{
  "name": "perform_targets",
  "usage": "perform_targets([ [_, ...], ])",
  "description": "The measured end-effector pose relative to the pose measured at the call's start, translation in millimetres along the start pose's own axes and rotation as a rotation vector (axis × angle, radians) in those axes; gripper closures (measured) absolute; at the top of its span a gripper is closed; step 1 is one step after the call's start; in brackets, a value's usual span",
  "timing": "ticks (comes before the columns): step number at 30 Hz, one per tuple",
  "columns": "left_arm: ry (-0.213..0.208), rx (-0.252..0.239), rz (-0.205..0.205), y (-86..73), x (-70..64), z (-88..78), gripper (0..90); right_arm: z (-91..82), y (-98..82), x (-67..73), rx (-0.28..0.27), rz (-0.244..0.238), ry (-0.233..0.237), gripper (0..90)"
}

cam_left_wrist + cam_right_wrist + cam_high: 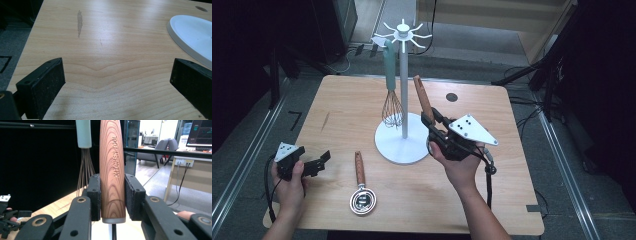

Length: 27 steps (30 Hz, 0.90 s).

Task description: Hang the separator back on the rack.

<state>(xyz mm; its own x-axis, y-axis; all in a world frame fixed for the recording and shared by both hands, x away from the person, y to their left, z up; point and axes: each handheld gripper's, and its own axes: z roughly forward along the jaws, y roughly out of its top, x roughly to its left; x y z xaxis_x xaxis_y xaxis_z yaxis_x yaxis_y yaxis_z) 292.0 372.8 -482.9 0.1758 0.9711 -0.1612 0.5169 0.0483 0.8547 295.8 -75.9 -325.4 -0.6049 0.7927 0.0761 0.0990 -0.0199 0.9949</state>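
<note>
Wooden handle [112, 170] stands upright, clamped between the right gripper's [434, 131] pads beside the white stand [403, 90] mid-desk; left gripper [314, 162] rests wide open, empty, near the desk's [512, 165] left edge.

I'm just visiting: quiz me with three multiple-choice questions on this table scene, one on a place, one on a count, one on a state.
1. Where does the whisk hang?
A. on the white stand
B. on the table edge
C. from the person's sleeve

2. How many wooden-handled utensils are there?
A. one
B. two
C. four

3. What are the right tongs doing?
A. standing open and empty
B. clamping a wooden handle
C. lying flat on the floor

Answers: 1 A, its green grip hooks onto the stand's top. 2 B, one strainer on the table, one handle held. 3 B, both pads press the handle.
</note>
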Motion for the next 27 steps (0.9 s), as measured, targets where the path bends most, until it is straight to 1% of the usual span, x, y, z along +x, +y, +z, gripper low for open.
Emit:
perform_targets([
  [6,-0.001,0.000,-0.002,0.0,0.1,-0.1,0.2,1.1,10.1,1.1,-0.029,-0.006,0.009,70.5],
  [10,0.000,0.001,-0.003,0.1,0.1,-0.1,0.1,2.8,17.2,0.8,-0.043,0.000,0.014,70.5],
  [12,0.000,0.001,-0.003,0.1,0.2,-0.2,0.2,4.1,21.0,1.5,-0.053,-0.009,0.015,70.4],
  [17,-0.002,0.002,-0.001,0.1,0.3,-0.4,0.2,5.8,28.8,5.8,-0.074,-0.014,0.023,70.5],
  [22,-0.002,0.001,-0.002,0.1,0.3,-0.4,0.2,6.9,34.1,9.4,-0.100,-0.028,0.020,70.5],
  [27,-0.002,0.001,-0.004,0.0,0.2,-0.4,0.2,6.4,38.6,12.6,-0.118,-0.031,0.023,70.5],
])
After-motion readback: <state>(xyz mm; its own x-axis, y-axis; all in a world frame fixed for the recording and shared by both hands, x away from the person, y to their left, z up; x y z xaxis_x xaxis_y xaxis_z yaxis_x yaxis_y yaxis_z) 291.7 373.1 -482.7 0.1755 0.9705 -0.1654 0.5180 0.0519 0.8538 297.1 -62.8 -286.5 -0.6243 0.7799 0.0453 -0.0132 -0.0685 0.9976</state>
